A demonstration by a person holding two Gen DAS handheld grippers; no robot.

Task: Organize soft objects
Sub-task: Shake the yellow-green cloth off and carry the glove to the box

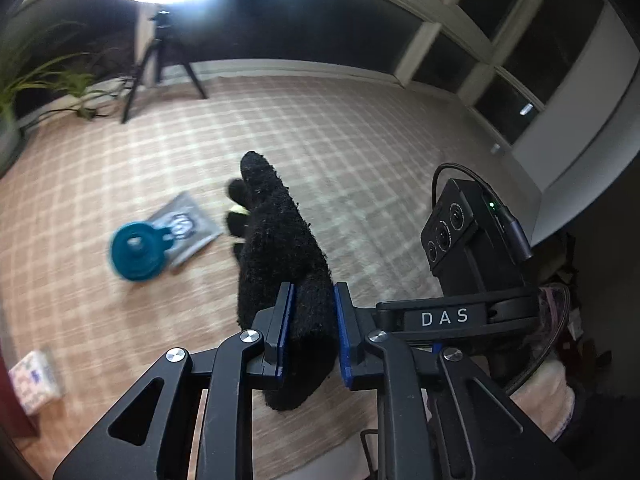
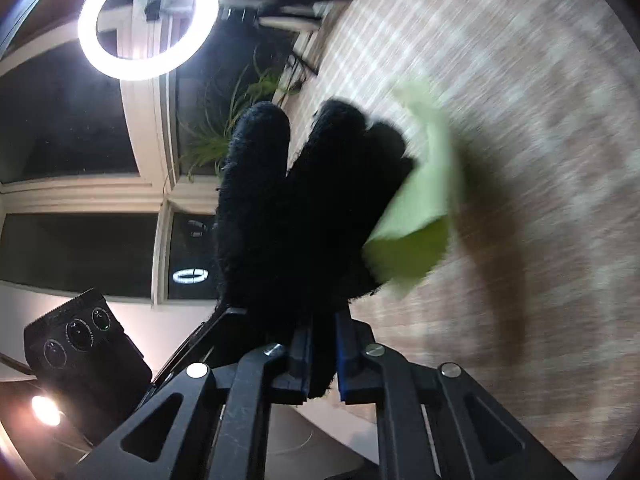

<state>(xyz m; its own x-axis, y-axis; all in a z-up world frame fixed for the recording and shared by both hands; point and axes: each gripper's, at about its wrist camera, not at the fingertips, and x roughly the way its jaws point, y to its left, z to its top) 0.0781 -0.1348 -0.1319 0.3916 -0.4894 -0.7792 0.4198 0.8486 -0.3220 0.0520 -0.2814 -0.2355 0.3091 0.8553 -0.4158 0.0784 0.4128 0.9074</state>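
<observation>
My left gripper [image 1: 314, 300] is shut on a fuzzy black glove [image 1: 280, 248] and holds it above the checked carpet [image 1: 360, 140]. The glove's fingers point away from me. My right gripper [image 2: 323, 336] is shut on the same black glove [image 2: 296, 208], whose fingers stick up in the right wrist view. A light green cloth [image 2: 420, 216] hangs blurred beside the glove in the right wrist view; a small yellow-green patch [image 1: 239, 210] shows by the glove's fingers in the left wrist view. The other gripper's camera housing [image 1: 464, 236] is close on the right of the left wrist view.
A teal round object [image 1: 138, 250] lies on a grey pouch [image 1: 188, 226] on the carpet. A patterned packet [image 1: 34, 380] lies at the left edge. A ring light on a tripod [image 1: 160, 56] and a potted plant [image 1: 40, 84] stand at the far wall.
</observation>
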